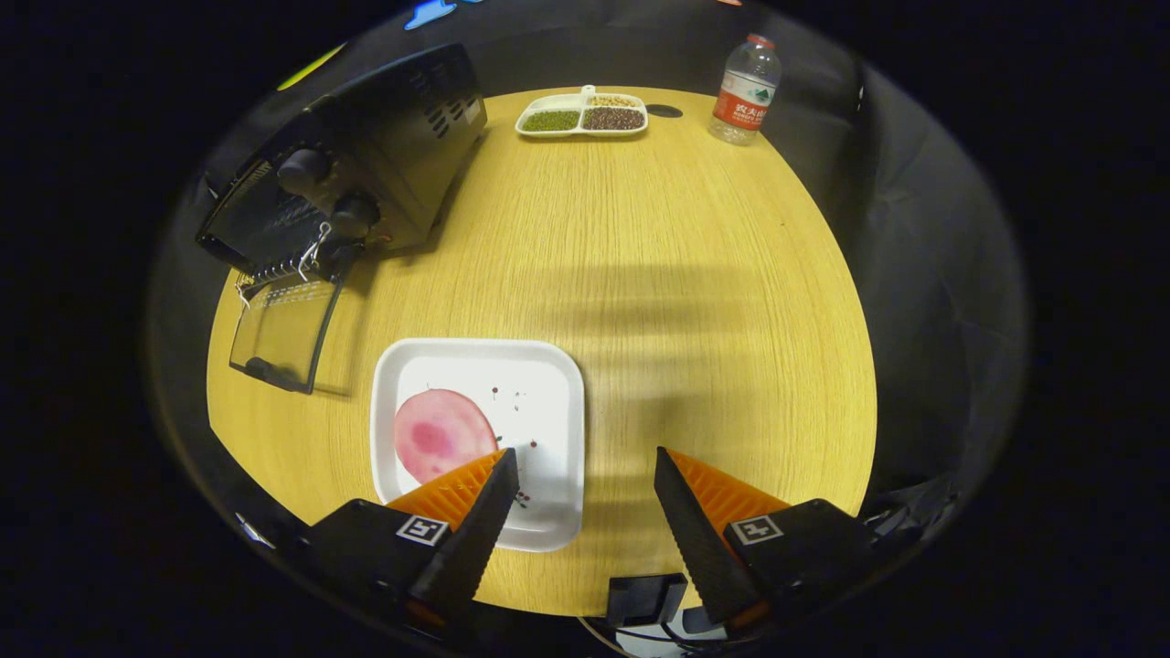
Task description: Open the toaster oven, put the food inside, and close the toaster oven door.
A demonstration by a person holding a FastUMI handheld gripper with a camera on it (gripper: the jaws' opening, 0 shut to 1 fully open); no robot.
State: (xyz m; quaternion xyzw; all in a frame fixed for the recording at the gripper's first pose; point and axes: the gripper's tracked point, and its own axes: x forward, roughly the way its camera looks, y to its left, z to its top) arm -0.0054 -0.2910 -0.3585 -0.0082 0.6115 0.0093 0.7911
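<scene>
The tool point(585, 461) is wide open above the near edge of the wooden counter point(695, 302), and it holds nothing; there is a broad gap between its 2 fingers. One finger point(475, 498) is over the near part of a white square plate point(539, 411), the other is over bare wood. On this plate lies the food point(441, 432), a round pink slice, just ahead of the finger and partly covered by it. Some small dark crumbs are spread on the plate beside the slice. The toaster oven point(384, 155) stands at the far left corner of the counter, and its glass door point(283, 334) is already folded down flat, between the oven and the plate. At the far edge there is a divided tray point(582, 115) with beans in its 3 compartments. A water bottle point(747, 90) stands upright at the far right edge, near this tray.
</scene>
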